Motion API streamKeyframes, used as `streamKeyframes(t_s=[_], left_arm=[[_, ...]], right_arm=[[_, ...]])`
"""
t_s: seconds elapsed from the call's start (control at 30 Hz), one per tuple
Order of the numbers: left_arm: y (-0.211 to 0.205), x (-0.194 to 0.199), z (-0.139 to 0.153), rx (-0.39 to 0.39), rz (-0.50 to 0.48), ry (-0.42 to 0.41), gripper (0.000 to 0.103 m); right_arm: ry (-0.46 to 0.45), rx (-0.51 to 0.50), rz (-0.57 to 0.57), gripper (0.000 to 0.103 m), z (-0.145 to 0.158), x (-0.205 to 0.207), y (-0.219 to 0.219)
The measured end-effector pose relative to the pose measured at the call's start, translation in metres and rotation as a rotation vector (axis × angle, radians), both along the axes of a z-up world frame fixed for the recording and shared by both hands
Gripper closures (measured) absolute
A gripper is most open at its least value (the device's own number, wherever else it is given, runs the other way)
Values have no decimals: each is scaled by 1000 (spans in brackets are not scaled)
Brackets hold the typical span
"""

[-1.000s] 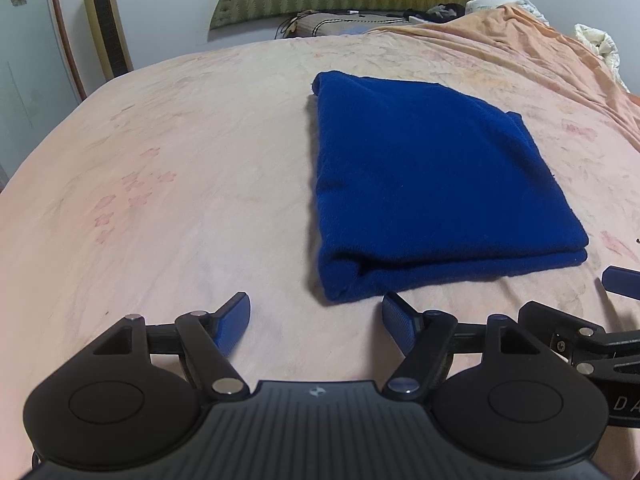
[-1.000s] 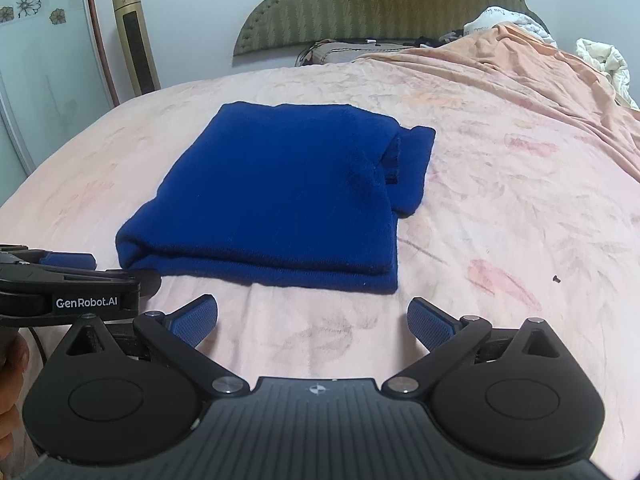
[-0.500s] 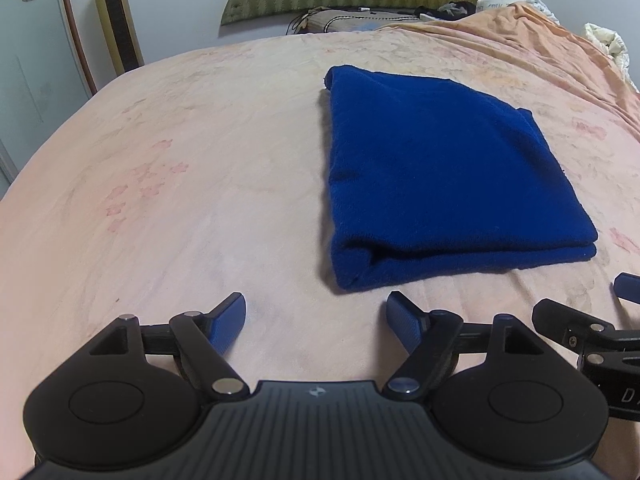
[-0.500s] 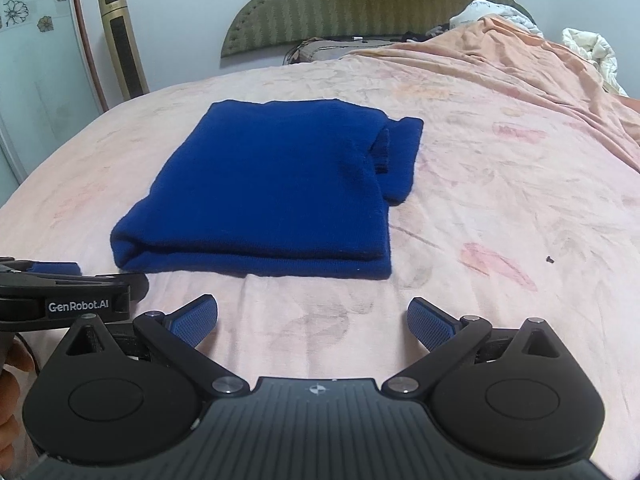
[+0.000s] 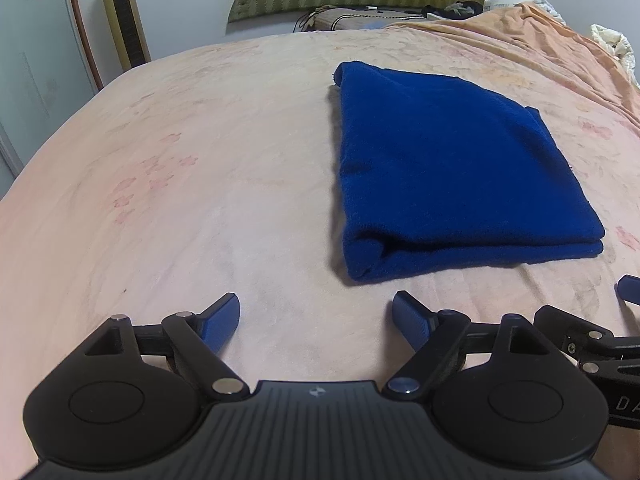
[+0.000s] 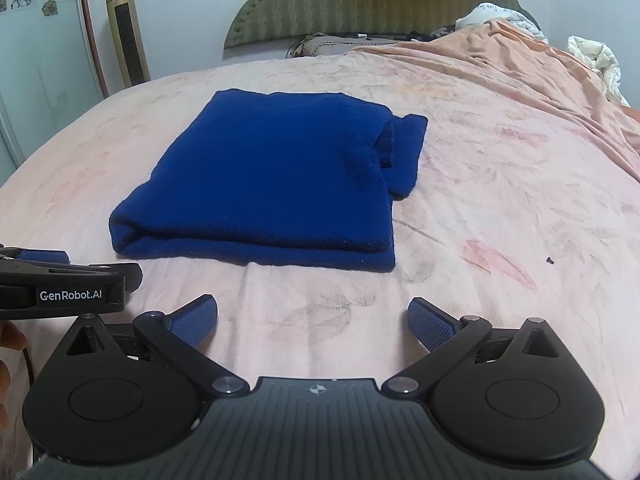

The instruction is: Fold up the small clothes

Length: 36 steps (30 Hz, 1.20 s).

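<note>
A dark blue knitted garment lies folded into a thick rectangle on the pink bed; it also shows in the right wrist view, with a narrower layer sticking out on its right side. My left gripper is open and empty, just short of the garment's near left corner. My right gripper is open and empty, a short way in front of the garment's near edge. The two grippers are side by side: the right one shows at the left view's right edge, the left one at the right view's left edge.
The pink flowered bedsheet spreads all around. An orange blanket is heaped at the back right. A green padded headboard with clutter before it is at the far end. A tall gold fan stands by the wall on the left.
Both grippers have drawn back from the folded garment and risen a little, so it now lies farther ahead. Both stayed open. The garment has not moved.
</note>
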<state>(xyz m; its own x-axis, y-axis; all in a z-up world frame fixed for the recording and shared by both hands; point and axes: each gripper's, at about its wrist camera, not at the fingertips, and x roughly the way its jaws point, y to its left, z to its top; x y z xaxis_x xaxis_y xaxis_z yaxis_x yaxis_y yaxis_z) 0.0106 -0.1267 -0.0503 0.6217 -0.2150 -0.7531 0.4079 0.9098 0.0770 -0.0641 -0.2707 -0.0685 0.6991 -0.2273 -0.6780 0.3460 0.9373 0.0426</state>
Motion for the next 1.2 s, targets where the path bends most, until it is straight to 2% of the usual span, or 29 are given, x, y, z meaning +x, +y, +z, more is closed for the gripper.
streamKeyframes(t_s=[1.2], left_arm=[[2, -1, 2, 9, 26, 12, 17]], right_arm=[[14, -2, -5, 0, -1, 0, 1]])
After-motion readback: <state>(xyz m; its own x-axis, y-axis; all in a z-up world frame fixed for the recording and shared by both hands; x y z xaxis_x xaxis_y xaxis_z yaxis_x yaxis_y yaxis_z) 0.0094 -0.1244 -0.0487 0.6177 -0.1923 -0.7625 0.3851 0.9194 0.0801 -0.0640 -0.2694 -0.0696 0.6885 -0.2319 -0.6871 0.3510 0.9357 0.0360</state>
